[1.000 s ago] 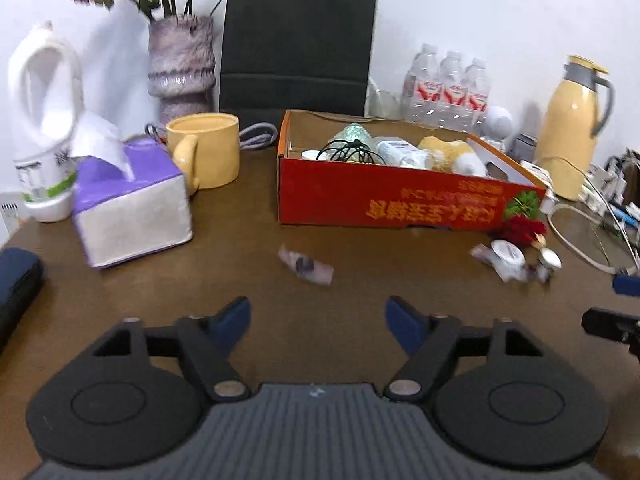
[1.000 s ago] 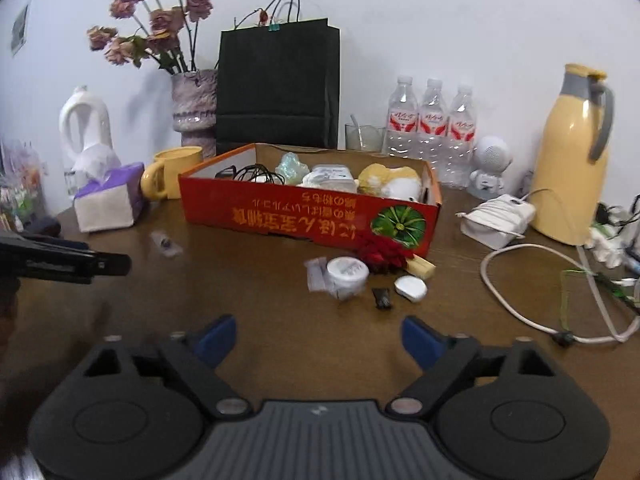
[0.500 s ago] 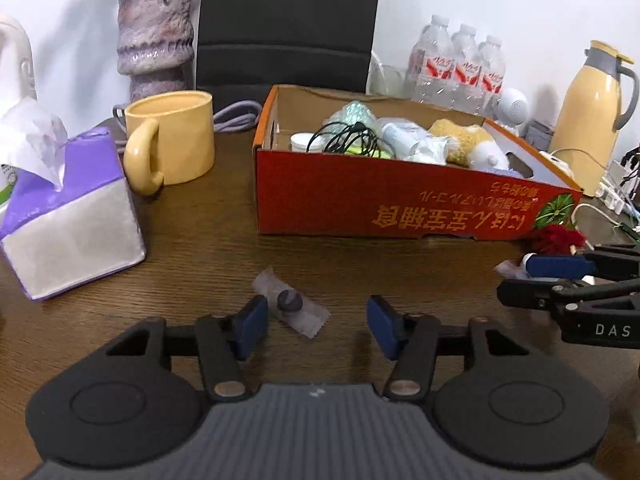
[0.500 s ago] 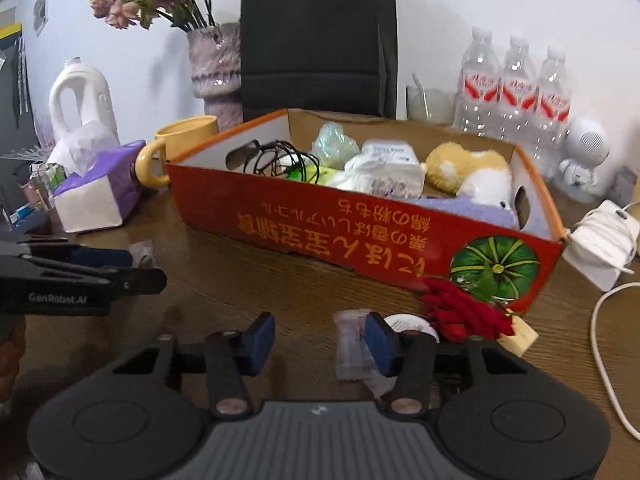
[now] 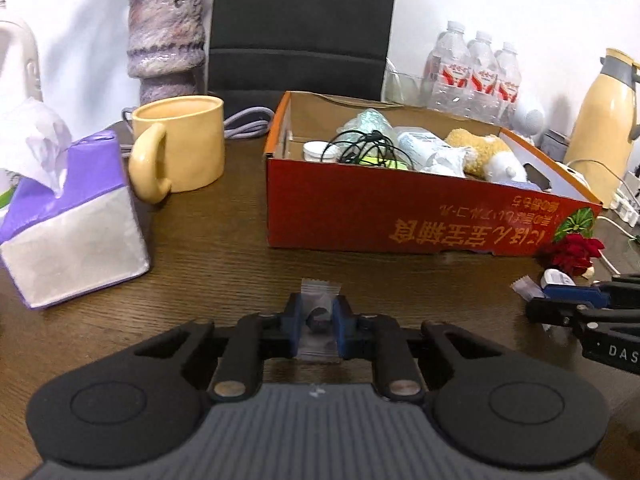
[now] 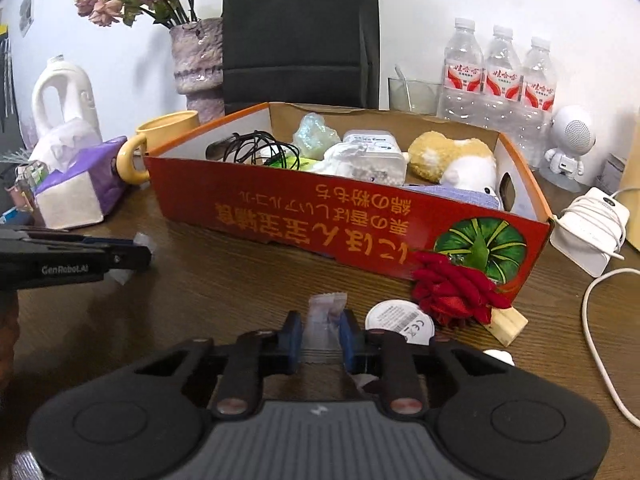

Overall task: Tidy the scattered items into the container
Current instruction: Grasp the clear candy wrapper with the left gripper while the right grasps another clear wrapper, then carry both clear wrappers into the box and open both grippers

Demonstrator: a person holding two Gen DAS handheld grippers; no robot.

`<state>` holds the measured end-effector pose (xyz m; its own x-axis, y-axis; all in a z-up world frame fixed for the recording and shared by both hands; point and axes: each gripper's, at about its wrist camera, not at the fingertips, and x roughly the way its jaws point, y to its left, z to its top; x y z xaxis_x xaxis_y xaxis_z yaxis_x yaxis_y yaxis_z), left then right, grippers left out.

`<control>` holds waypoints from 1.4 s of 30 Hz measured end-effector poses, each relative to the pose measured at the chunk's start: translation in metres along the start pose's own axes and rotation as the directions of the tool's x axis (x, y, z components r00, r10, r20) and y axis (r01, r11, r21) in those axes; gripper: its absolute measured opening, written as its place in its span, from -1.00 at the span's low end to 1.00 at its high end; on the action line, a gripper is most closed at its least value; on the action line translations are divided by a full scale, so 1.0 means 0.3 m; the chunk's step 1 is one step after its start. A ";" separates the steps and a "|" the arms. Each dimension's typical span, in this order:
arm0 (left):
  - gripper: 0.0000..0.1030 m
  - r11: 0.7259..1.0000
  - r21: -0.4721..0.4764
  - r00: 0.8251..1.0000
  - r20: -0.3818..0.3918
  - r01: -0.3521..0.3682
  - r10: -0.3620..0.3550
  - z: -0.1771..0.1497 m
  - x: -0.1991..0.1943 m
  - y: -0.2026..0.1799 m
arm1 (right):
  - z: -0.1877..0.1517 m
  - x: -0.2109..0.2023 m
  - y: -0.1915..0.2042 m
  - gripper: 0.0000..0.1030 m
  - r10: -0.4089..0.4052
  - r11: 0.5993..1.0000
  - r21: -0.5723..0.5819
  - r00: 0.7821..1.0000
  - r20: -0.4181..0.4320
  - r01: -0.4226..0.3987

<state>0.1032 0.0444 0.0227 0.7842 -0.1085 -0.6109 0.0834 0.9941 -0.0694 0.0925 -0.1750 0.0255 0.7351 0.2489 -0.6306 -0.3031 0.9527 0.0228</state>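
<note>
The red cardboard box (image 5: 400, 216) stands on the brown table and holds cables, packets and a plush toy; it also shows in the right wrist view (image 6: 280, 216). My left gripper (image 5: 316, 316) is shut on a clear sachet with a dark round piece (image 5: 319, 314) at table level. My right gripper (image 6: 320, 330) is shut on a clear whitish sachet (image 6: 325, 316) in front of the box. A white round disc (image 6: 400, 322), a red knitted flower (image 6: 452, 290) and a small wooden block (image 6: 508, 322) lie by the box's right corner.
A purple tissue box (image 5: 72, 220), a yellow mug (image 5: 180, 148), a vase (image 5: 166, 40) and a black bag (image 5: 300, 28) stand left and behind. Water bottles (image 6: 500, 80), a white charger with cable (image 6: 588, 232) and a yellow flask (image 5: 604, 120) stand right.
Both grippers moved forward and down and closed: the left onto the sachet with the dark piece, the right onto the whitish sachet beside the white disc.
</note>
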 end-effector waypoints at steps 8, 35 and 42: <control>-0.69 0.997 -0.050 0.991 0.114 -0.058 0.064 -0.041 -0.176 -0.034 | -0.020 -0.169 0.066 -0.65 -0.012 0.999 0.039 0.992 0.124 0.007; -0.69 1.000 -0.025 0.921 0.390 0.010 0.000 -0.204 -0.643 -0.154 | -0.292 -0.715 0.154 -0.64 -0.165 0.985 0.122 0.880 0.446 0.123; -0.68 0.999 0.045 0.853 0.522 -0.003 -0.021 0.240 -0.468 -0.177 | 0.121 -0.585 0.035 -0.63 -0.101 0.994 0.087 0.850 0.516 0.066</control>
<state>0.0331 0.0070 0.1690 0.9879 -0.1113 -0.1081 0.1085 0.9936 -0.0319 -0.0175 -0.2023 0.1646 0.9690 0.2050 -0.1380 -0.2001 0.9786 0.0490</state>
